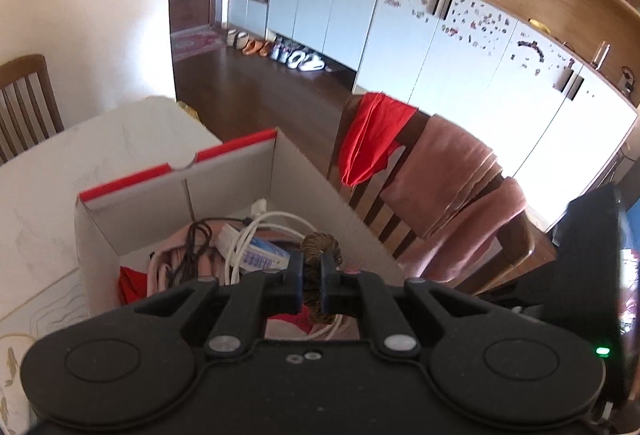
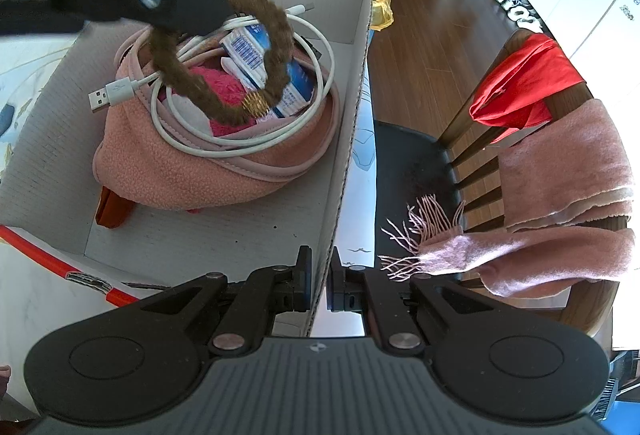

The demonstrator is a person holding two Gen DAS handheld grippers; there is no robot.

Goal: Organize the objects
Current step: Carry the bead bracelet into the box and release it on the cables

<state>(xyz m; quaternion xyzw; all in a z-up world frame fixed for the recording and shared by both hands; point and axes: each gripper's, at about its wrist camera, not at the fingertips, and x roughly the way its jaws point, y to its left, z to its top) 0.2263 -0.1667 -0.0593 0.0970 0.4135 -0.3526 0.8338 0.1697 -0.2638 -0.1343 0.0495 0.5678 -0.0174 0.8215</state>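
Observation:
A white cardboard box (image 2: pixel 344 171) with red rims stands on the table. In it lie a pink fleece hat (image 2: pixel 168 171), a coiled white USB cable (image 2: pixel 240 147) and a blue-white packet (image 2: pixel 248 51). My left gripper (image 1: pixel 311 277) is shut on a brown furry hair band (image 1: pixel 320 243) and holds it above the box; the band hangs as a loop over the contents in the right wrist view (image 2: pixel 188 83). My right gripper (image 2: pixel 319 279) is shut on the box's right wall near its front corner.
A wooden chair (image 2: pixel 472 139) with a black seat stands right of the table, draped with a red cloth (image 2: pixel 524 83) and a pink fringed scarf (image 2: pixel 560 195). Another chair (image 1: pixel 24 103) stands at the table's far side. White cabinets (image 1: pixel 440 47) line the room.

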